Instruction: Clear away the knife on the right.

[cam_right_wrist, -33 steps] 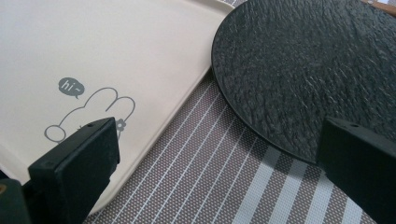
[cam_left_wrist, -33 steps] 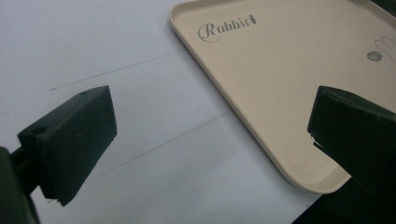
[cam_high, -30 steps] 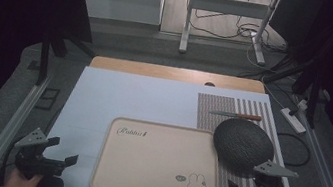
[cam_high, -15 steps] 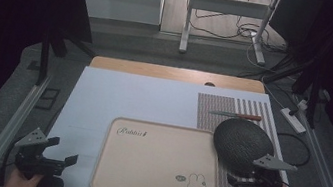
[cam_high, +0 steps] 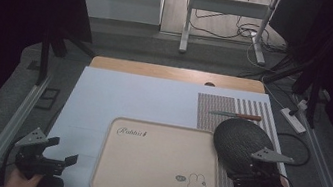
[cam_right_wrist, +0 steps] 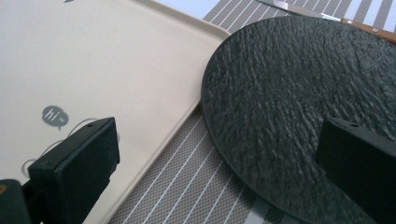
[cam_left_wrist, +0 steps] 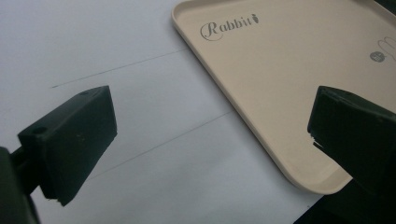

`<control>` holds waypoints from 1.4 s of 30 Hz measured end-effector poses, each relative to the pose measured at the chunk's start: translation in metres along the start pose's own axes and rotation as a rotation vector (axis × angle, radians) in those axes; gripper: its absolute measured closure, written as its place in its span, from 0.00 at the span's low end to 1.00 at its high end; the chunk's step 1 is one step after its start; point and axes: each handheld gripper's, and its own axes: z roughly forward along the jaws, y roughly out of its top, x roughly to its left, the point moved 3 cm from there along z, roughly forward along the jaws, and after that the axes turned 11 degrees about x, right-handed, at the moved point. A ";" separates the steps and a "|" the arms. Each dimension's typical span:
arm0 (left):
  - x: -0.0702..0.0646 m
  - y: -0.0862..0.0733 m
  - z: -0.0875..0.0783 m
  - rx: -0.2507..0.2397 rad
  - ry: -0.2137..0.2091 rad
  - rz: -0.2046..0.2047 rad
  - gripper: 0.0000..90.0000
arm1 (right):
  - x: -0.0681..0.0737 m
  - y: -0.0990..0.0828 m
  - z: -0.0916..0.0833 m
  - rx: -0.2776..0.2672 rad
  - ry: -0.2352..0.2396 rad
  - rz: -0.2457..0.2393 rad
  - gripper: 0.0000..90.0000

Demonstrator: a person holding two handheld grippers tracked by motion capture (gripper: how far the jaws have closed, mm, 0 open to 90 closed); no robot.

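Since a second ago your right gripper (cam_high: 249, 173) has crept forward to the dark plate (cam_high: 240, 140), jaws spread to straddle its near rim. That plate lies on the striped mat (cam_high: 233, 109), just beside the tray (cam_high: 154, 157). Your left gripper (cam_high: 62, 160) waits spread, well apart.

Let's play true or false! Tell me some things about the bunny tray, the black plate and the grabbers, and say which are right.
1. The beige tray has nothing on it. True.
2. The black plate sits on the tray. False: it lies beside it, on the striped mat.
3. The right gripper is open. True.
4. The left gripper grips the tray. False: it is open, beside the tray.
5. A knife lies beyond the plate. True.
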 end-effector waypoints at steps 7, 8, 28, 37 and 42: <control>0.000 0.000 0.000 0.002 -0.001 -0.007 0.02 | -0.008 0.011 0.007 0.000 0.008 0.003 0.00; 0.000 0.000 0.000 0.003 -0.001 -0.007 0.02 | -0.009 0.012 0.008 0.003 0.009 0.000 0.00; 0.001 0.000 0.000 0.005 -0.001 -0.015 0.01 | -0.032 0.041 0.032 0.011 0.031 0.001 0.00; 0.002 0.000 0.000 0.004 -0.003 -0.019 0.01 | -0.049 0.053 0.046 0.046 0.000 0.010 0.00; 0.002 0.000 0.000 0.004 -0.002 -0.020 0.01 | -0.061 0.060 0.053 0.053 0.011 0.047 0.00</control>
